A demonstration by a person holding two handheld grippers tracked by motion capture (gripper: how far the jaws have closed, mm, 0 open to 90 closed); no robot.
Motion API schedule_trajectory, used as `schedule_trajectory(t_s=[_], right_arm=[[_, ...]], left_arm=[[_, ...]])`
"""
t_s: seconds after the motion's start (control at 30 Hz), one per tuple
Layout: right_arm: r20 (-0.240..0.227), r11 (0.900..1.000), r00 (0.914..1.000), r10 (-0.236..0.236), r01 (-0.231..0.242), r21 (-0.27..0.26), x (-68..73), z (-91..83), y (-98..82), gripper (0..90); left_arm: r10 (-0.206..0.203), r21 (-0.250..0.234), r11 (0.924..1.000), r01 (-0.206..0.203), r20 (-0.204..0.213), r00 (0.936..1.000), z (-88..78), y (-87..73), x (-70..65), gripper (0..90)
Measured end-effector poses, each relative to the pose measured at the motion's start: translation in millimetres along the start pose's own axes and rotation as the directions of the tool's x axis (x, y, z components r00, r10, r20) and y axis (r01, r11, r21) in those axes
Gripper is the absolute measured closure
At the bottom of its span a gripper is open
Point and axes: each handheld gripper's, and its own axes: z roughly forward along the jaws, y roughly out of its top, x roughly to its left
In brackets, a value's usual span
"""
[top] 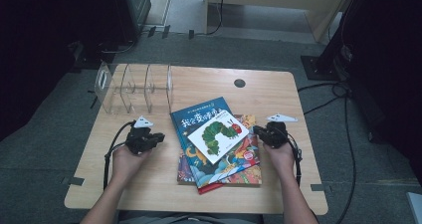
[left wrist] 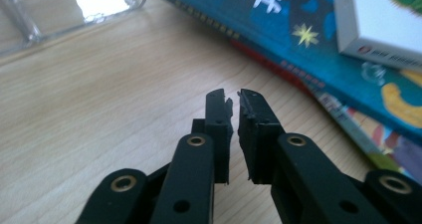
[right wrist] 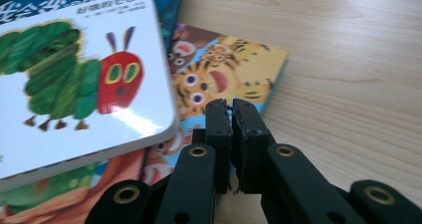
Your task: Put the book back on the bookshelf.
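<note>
A stack of picture books lies at the middle of the wooden table (top: pixel 149 184). On top is a white caterpillar board book (top: pixel 218 134) (right wrist: pixel 74 84), under it a blue book (top: pixel 199 115) (left wrist: pixel 278 25), and below those a tiger-covered book (right wrist: pixel 224 74) and a red-edged one (top: pixel 234 176). My left gripper (top: pixel 158 137) (left wrist: pixel 232 95) hovers over bare wood just left of the stack, its jaws nearly touching with nothing between them. My right gripper (top: pixel 258 131) (right wrist: pixel 230 104) is shut and empty at the stack's right edge, its tips over the tiger book's corner.
A clear acrylic divider rack (top: pixel 134 87) (left wrist: pixel 74 10) stands at the table's far left, behind the left gripper. A round cable hole (top: pixel 239 83) sits near the far edge. Cables trail from both grippers toward the person's forearms.
</note>
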Motion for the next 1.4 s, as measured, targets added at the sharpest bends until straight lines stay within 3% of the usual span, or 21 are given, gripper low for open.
schedule_trajectory(t_s=[0.17, 0.4, 0.77, 0.9, 1.03, 1.17, 1.4], right_arm=[[-0.045, 1.0, 0.9989, -0.011, 0.012, 0.007, 8.4, 2.8, 0.6, 89.2], [-0.045, 0.999, 0.9986, -0.029, 0.03, 0.014, 13.9, 4.3, 2.5, 90.0], [-0.039, 0.994, 0.9932, -0.109, 0.11, 0.001, 32.5, 12.9, 8.7, 90.0], [-0.068, 0.991, 0.9887, -0.134, 0.134, -0.005, 38.5, 17.5, 10.5, 90.0], [-0.091, 0.99, 0.9858, -0.141, 0.141, -0.004, 43.3, 20.9, 12.2, 90.0], [-0.1, 0.989, 0.9841, -0.147, 0.148, -0.005, 47.3, 24.7, 14.5, 90.0], [-0.114, 0.987, 0.9803, -0.161, 0.162, -0.001, 51.4, 28.3, 17.0, 90.0]], left_arm=[[0.0, 0.01, 1.0, -0.001, 0.041, 0.9992, 3.3, 5.6, -2.9, 85.2], [-0.002, -0.007, 1.0, 0.002, 0.082, 0.9966, 4.1, 11.1, -7.9, 86.2], [-0.004, -0.011, 0.9999, 0.006, 0.107, 0.9942, 2.5, 8.2, -16.7, 85.6], [-0.006, -0.001, 1.0, 0.006, 0.115, 0.9934, 4.4, 5.2, -21.0, 85.4], [0.002, 0.0, 1.0, -0.002, 0.106, 0.9944, 5.0, 3.9, -24.1, 85.7], [-0.02, 0.004, 0.9998, 0.02, 0.123, 0.9922, 2.1, 0.9, -19.4, 85.9], [-0.022, 0.022, 0.9996, 0.019, 0.129, 0.9914, -4.6, -4.2, -20.6, 87.9]])
